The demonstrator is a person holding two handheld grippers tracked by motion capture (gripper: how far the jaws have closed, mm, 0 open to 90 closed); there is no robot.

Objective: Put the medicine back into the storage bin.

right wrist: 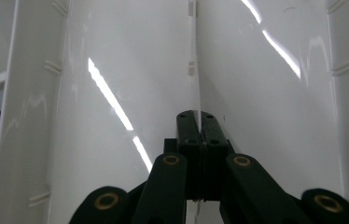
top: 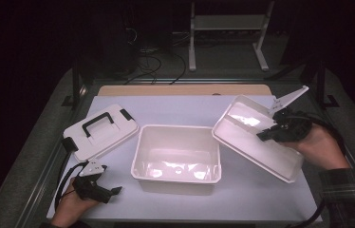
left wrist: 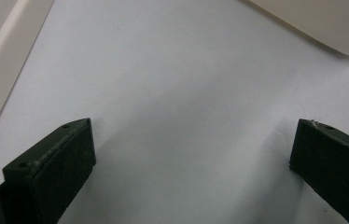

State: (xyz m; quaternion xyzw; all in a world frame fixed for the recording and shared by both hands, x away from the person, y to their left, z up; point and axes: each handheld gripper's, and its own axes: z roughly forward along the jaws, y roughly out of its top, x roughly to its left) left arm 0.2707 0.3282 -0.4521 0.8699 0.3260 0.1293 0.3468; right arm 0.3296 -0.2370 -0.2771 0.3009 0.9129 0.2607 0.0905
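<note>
Flanking the tub (top: 175, 154) — lid (top: 100, 130), tilted tray (top: 256, 137).

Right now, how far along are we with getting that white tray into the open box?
Done: the lid lies off to the left and the box stands open. In hand: the right gripper is shut on the middle divider of the inner tray, held tilted beside the box. The left gripper rests open. Left, probably: seat the tray, refit the lid.

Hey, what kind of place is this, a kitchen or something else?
Probably a lab or recording workspace, not a kitchen: a pale worktable in a dark room, loose cables on the floor behind it, and a white metal stand.
</note>
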